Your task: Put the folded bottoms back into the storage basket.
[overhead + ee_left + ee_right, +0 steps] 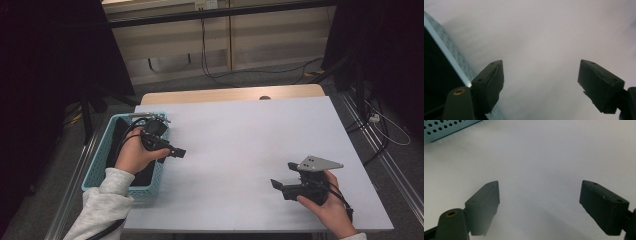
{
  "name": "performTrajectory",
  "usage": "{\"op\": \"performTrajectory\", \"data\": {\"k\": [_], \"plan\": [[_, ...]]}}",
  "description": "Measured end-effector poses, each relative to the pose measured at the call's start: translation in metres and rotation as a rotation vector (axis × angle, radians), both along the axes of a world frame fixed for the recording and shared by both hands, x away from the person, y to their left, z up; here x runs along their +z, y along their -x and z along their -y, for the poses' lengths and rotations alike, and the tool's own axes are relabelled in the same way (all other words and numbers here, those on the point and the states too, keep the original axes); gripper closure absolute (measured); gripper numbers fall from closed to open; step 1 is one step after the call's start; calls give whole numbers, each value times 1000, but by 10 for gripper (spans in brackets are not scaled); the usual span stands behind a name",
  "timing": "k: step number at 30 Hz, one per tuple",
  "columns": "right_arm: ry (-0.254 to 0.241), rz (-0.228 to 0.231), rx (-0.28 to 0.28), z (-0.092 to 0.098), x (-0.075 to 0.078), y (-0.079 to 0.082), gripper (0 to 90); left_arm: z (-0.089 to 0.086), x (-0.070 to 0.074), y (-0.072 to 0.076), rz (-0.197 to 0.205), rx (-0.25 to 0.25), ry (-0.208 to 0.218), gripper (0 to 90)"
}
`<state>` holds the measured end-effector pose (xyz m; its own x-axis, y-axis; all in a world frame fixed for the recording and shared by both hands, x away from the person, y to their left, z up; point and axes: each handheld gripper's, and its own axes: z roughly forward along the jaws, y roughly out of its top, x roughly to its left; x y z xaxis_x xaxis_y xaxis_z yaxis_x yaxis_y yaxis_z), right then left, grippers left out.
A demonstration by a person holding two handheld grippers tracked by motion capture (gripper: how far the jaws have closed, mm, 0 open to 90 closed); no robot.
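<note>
Table (240,150): white top, long axis 9–3 o'clock in the high view, bare between the hands.

Basket (100,155): pale blue, perforated walls, at the table's 9 o'clock edge, long axis roughly 12–6 o'clock, mouth up. Inside is dark; contents cannot be told. Probably parked at the side so the left hand can reach in while the worktop stays free.

Left gripper (176,152): over the basket's right rim, jaws pointing toward 3 o'clock out over the table. Jaws spread, nothing between them; its own view has the basket wall (456,60) at 8 o'clock.

Right gripper (282,176): at the table's 4 o'clock, apart from the basket, pointing toward 9 o'clock. Jaws spread and empty, low over the white surface; reads as waiting. Basket corner (449,128) at 11 o'clock in its view.
</note>
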<state>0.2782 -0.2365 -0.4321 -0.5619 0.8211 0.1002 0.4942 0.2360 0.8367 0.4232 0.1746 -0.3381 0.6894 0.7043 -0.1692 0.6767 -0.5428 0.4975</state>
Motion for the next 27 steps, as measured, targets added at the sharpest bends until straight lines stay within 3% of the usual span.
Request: {"op": "performTrajectory", "data": {"k": [13, 27], "plan": [[8, -8, -3, 7, -1, 3, 154, 27, -19, 16, -13, -83, 33, 173], [13, -16, 0, 7, -2, 4, 150, 30, -55, 33, -43, -118, 77, 147]]}}
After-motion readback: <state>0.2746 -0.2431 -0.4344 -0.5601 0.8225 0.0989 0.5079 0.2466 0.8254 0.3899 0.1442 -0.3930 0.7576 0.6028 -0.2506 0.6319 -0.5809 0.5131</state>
